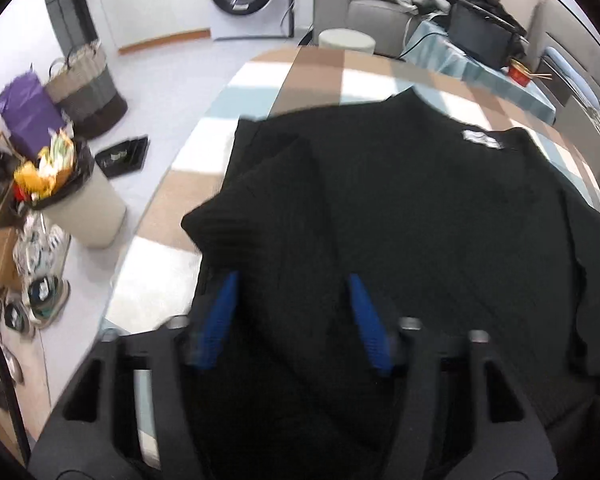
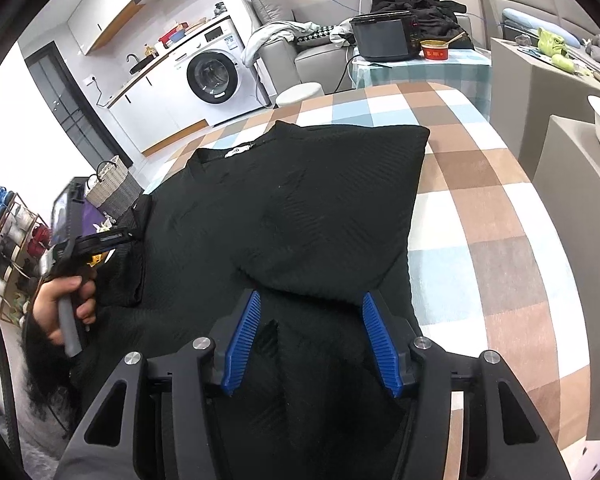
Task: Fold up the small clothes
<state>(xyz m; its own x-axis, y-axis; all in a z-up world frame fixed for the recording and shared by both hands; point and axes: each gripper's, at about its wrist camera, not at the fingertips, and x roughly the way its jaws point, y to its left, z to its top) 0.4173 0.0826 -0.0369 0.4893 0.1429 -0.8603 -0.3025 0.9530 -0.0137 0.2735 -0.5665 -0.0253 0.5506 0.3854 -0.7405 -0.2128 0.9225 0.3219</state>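
A black ribbed knit sweater (image 1: 400,208) lies on the checked tablecloth (image 1: 204,184); it also shows in the right wrist view (image 2: 300,208). Its white neck label (image 1: 482,138) faces up at the far side. Both sleeves are folded inward over the body: one sleeve (image 1: 260,200) on the left, one (image 2: 340,200) on the right. My left gripper (image 1: 294,280) is open, its blue pads over the sweater's near hem, holding nothing. My right gripper (image 2: 310,298) is open above the near edge of the right folded sleeve. The left gripper with the hand shows in the right view (image 2: 100,240).
The checked tablecloth (image 2: 500,240) extends right of the sweater. A bin (image 1: 80,208), baskets (image 1: 88,88) and shoes stand on the floor left of the table. A stool (image 2: 300,94), sofa, washing machine (image 2: 216,76) and a side table with a black appliance (image 2: 384,38) are beyond.
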